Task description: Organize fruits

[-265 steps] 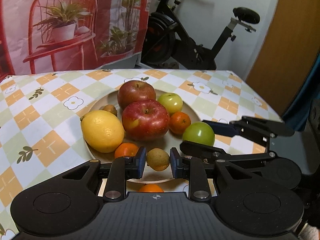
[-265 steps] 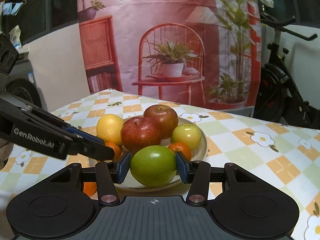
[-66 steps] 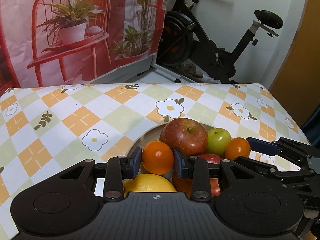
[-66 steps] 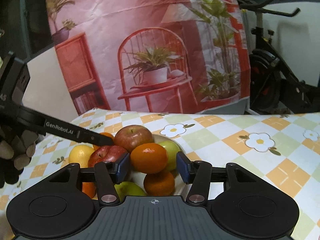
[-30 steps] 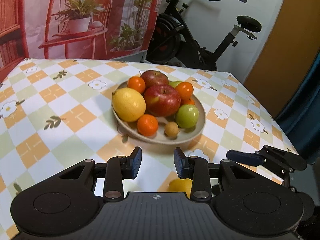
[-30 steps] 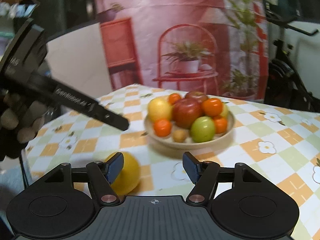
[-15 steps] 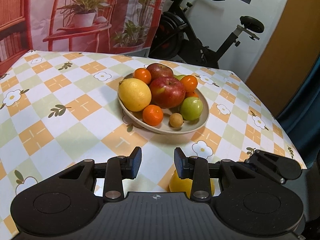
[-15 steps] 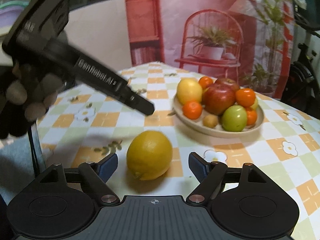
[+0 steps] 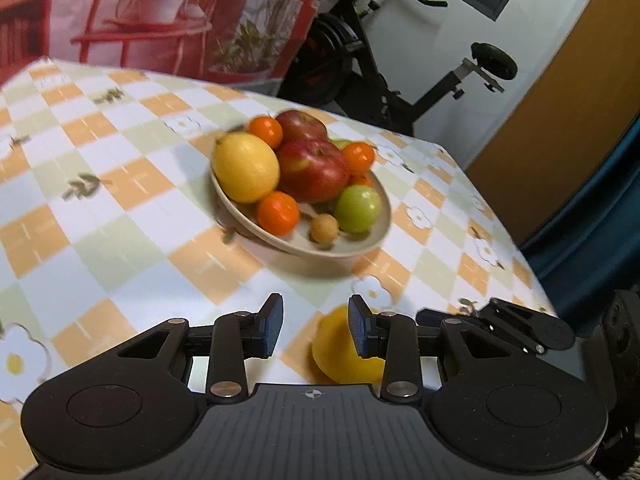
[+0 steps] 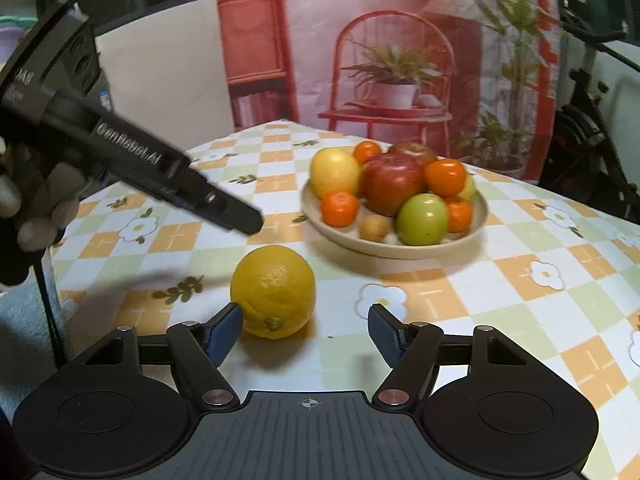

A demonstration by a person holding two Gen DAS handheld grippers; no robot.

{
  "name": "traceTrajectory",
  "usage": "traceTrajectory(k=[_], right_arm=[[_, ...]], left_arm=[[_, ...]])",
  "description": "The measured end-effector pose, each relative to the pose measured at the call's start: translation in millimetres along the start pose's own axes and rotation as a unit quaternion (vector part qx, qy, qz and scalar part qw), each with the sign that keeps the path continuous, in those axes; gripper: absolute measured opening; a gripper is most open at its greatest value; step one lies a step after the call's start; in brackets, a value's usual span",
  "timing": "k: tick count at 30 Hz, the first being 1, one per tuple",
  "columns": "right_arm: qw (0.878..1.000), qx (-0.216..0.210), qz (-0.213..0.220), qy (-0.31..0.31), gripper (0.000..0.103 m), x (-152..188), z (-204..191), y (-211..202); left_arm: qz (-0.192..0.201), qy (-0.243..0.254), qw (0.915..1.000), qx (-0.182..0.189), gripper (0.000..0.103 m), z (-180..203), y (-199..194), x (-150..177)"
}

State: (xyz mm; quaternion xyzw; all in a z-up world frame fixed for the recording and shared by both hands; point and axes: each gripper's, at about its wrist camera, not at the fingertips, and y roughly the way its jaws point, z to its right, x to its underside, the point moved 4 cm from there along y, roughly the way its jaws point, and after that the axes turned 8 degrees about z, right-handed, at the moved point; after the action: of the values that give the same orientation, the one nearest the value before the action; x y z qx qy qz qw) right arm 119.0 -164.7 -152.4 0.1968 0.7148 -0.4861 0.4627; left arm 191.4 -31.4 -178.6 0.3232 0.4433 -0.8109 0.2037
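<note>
Right tongs (image 10: 306,326), jaws just narrowed but clear of the lemon (image 10: 273,291) off-centre leftward, should centre before squeezing; left tongs (image 9: 315,330) gape narrowly, empty.

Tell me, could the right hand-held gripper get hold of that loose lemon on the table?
Probably yes. The right hand-held gripper has just been closing; the lemon lies just ahead, off-centre beside one pad, with nothing blocking it.

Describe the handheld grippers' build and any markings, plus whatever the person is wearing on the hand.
Both the left gripper and right gripper are matte black, with two round bosses on a ribbed body, silver pivot screws and blue pads. Seen from the right wrist, the left gripper's arm carries white "GenRobot.AI" lettering. The hand wears a dark fingerless glove.
</note>
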Motion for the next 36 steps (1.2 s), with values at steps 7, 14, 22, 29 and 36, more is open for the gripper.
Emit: traceTrajectory(k=[7, 14, 22, 29, 36], right_arm=[[0.999, 0.032, 0.005, 0.021, 0.057, 1.8, 20.3, -8.2], [0.999, 0.027, 0.006, 0.016, 0.055, 1.0, 21.5, -9.8], [1.000, 0.002, -0.018, -0.018, 0.055, 8.1, 2.7, 9.6], [1.000, -0.011, -0.013, -0.005, 0.045, 10.7, 7.4, 13.3], [1.000, -0.020, 0.011, 0.001, 0.044, 2.2, 7.9, 9.0]], left_arm=[[-0.011, -0.021, 0.9991, 0.036, 0.038, 7.0, 14.9, 5.9], [-0.018, -0.023, 0.9980, 0.056, 0.038, 17.6, 26.9, 4.6], [-0.021, -0.028, 0.9969, 0.070, 0.038, 22.7, 32.7, 7.3], [-0.021, -0.030, 0.9968, 0.071, 0.038, 21.2, 35.0, 6.4], [-0.011, -0.029, 0.9978, 0.059, 0.036, 17.4, 33.7, -1.6]])
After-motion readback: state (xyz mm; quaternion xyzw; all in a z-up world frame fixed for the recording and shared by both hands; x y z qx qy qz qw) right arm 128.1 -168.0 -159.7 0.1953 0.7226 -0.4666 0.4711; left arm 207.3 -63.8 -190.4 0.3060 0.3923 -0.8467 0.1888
